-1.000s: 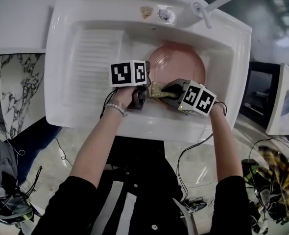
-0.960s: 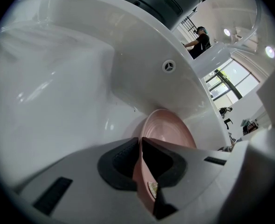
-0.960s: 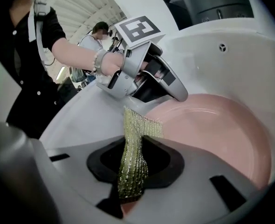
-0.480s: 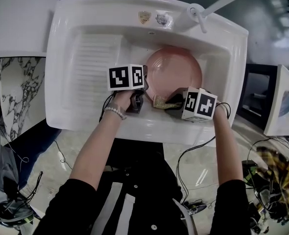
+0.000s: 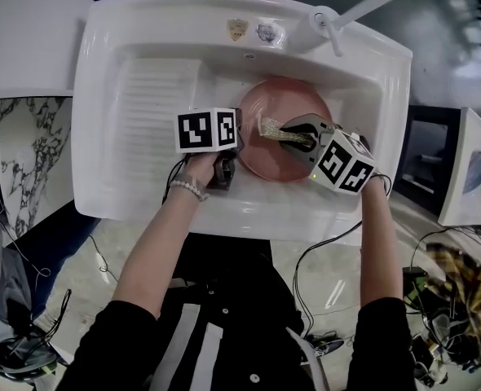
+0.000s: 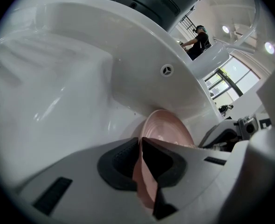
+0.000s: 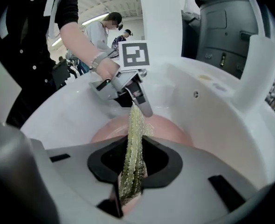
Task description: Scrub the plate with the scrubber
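Note:
A pink plate point(image 5: 293, 104) lies tilted in the white sink basin point(image 5: 363, 88). My left gripper point(image 5: 236, 147) is shut on the plate's left rim; in the left gripper view the thin rim point(image 6: 143, 181) runs pinched between the jaws of this gripper point(image 6: 141, 146). My right gripper point(image 5: 296, 134) reaches in from the right, shut on a yellow-green scrubber point(image 5: 275, 129) that rests over the plate's middle. In the right gripper view the scrubber point(image 7: 133, 157) stands on edge between the jaws of the right gripper point(image 7: 134, 148), above the plate point(image 7: 168, 129) and pointing toward the left gripper point(image 7: 128, 90).
A ribbed draining board point(image 5: 155, 96) fills the sink's left half. The tap point(image 5: 338, 15) stands on the back rim at the right. A white counter point(image 5: 20, 31) adjoins the sink at the left. Cables point(image 5: 322, 251) trail on the floor below.
My right gripper carried the scrubber from the plate's near edge up and away onto the plate's middle, rolling as it went. The left gripper kept still on the rim.

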Available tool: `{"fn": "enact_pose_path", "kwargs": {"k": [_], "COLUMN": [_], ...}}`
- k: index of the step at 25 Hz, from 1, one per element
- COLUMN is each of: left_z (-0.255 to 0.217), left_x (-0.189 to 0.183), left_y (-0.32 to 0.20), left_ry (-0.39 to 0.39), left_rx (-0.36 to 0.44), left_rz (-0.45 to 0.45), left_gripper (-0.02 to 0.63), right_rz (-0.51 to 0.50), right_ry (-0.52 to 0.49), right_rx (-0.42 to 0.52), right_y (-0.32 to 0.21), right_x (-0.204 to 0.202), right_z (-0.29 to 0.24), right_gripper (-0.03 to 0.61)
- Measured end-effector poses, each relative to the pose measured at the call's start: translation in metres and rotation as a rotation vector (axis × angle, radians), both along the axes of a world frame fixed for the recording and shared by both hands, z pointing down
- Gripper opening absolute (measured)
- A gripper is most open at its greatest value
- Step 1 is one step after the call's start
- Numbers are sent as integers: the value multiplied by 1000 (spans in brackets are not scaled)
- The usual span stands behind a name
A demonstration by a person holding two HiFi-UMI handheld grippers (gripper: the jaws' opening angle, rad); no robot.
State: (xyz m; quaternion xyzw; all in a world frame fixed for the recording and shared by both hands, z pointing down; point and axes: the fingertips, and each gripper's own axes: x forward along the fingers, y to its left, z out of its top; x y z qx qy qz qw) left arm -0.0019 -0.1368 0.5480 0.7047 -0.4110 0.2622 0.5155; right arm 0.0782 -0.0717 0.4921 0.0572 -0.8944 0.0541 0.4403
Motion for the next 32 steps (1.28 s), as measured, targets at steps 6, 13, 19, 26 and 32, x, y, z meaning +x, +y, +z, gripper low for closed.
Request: {"fn": "enact_pose_path", "kwargs": {"k": [6,13,19,26,32], "left_z": [-2,-4,0,-1,0], "left_x": [0,0,1,-2,0], "left_y": [1,0,-3,-1,-2], "left_ry": [2,-2,-13,-12,-10], "left_rx": [3,16,8,11,5], "left_rz": [-2,1,1,3,-1], "left_gripper": [26,26,25,25,25], "right_rz": [4,10,-64,30,51], "right_ry": [107,186,272,261,195], "right_rx": [206,285,208,122,13], "right_y": [-46,-72,-67,-51,-18], "right_x": [14,23,23,15,14], "right_z": [11,31,61,74,66], "right_gripper": [72,72,74,87,87]}}
